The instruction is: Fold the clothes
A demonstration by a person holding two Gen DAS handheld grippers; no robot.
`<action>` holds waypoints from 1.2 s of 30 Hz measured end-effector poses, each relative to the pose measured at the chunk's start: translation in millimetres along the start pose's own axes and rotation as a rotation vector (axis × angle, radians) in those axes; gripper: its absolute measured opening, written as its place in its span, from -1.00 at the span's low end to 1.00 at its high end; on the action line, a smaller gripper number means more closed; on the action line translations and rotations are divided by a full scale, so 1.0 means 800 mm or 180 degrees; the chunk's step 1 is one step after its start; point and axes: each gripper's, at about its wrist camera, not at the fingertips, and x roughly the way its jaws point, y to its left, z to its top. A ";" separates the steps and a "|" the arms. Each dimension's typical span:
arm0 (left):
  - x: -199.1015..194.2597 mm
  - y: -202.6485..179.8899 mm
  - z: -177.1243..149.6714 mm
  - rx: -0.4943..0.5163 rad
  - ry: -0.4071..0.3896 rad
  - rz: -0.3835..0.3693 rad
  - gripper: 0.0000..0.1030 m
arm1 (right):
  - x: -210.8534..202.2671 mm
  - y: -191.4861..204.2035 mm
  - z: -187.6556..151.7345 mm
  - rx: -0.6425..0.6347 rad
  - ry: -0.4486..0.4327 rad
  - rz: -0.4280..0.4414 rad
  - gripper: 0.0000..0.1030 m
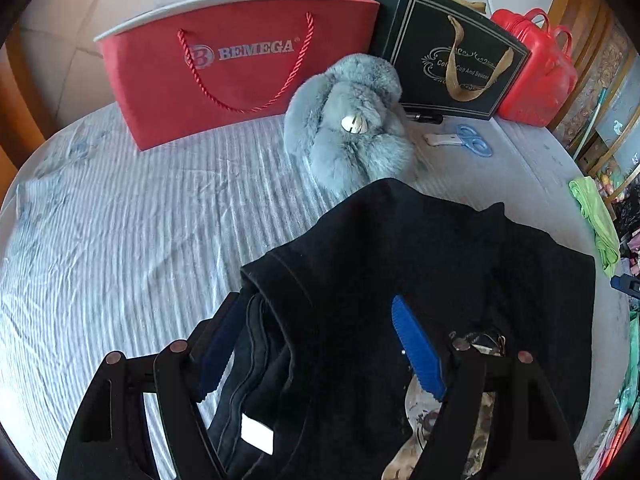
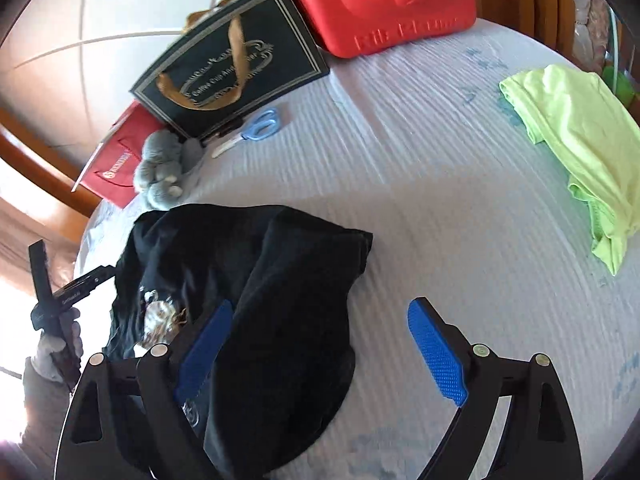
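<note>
Fold just dropped, I'd say: left gripper [image 1: 320,344] and right gripper [image 2: 320,352] both spread, pinching nothing, black garment [image 2: 256,264] bunched on striped bedsheet [image 2: 440,200] beneath them; next needs regrasping an edge, or lime garment [image 2: 576,140].

Two garments, one black shirt [image 1: 420,264] and one green top [image 2: 576,148]; two gift bags [image 1: 240,68]; one plush [image 1: 352,128]; one scissors [image 1: 472,140]; one red case [image 2: 384,4].

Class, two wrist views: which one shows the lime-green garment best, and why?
The right wrist view: the lime-green garment lies nearly whole on the striped bed cover. The left wrist view catches only a narrow, distorted strip of it at the right edge.
</note>
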 end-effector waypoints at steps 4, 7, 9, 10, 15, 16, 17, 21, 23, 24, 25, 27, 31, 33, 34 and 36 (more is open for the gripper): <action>0.036 -0.005 0.010 0.0099 0.0102 0.0105 0.48 | 0.053 0.008 0.022 -0.0057 0.0167 -0.0073 0.75; 0.050 -0.004 0.013 0.0062 0.0136 0.0122 0.47 | 0.082 0.023 0.029 -0.0186 0.0357 -0.0232 0.17; 0.050 -0.005 0.012 0.0035 0.0106 0.0116 -0.41 | 0.092 0.033 0.029 -0.0309 0.0410 -0.0334 -0.50; 0.043 -0.004 0.009 0.0006 0.0077 0.0106 -0.60 | 0.086 0.039 0.027 -0.0378 0.0356 -0.0350 -0.55; -0.029 -0.007 -0.041 -0.0061 -0.0182 -0.0128 -0.78 | 0.010 0.064 -0.015 -0.0537 -0.0070 -0.0138 -0.61; -0.046 -0.008 -0.056 -0.0048 -0.0233 -0.0164 -0.78 | -0.009 0.062 -0.032 -0.0535 -0.0099 -0.0058 -0.61; -0.063 -0.009 -0.074 -0.0022 -0.0260 -0.0192 -0.78 | -0.022 0.059 -0.051 -0.0554 -0.0060 -0.0007 -0.61; -0.100 -0.016 -0.155 0.0054 -0.0085 -0.0290 -0.69 | -0.068 0.046 -0.131 -0.0626 0.0133 0.0172 -0.61; -0.097 -0.021 -0.196 0.0128 0.0166 -0.0260 -0.58 | -0.064 0.037 -0.174 -0.0656 0.0399 0.0158 -0.48; -0.093 -0.021 -0.214 0.0135 0.0289 -0.0246 -0.43 | -0.061 0.033 -0.194 -0.0662 0.0533 0.0130 -0.43; -0.088 -0.020 -0.227 0.0116 0.0389 -0.0243 -0.37 | -0.056 0.027 -0.208 -0.0642 0.0640 0.0077 -0.31; -0.091 -0.015 -0.234 0.0024 0.0442 -0.0283 -0.29 | -0.054 0.012 -0.227 -0.0554 0.0727 0.0019 -0.19; -0.128 -0.022 -0.200 0.0015 0.0106 -0.0360 -0.12 | -0.081 -0.002 -0.223 -0.0406 0.0464 0.0004 0.00; -0.144 -0.025 -0.181 0.0009 -0.0056 -0.0397 0.14 | -0.094 -0.004 -0.213 -0.0379 0.0304 -0.0028 0.18; -0.148 -0.026 -0.166 0.0003 -0.0125 -0.0410 0.14 | -0.100 -0.005 -0.208 -0.0370 0.0228 -0.0044 0.22; -0.155 -0.030 -0.137 -0.0013 -0.0259 -0.0434 0.14 | -0.110 -0.011 -0.198 -0.0316 0.0105 -0.0073 0.22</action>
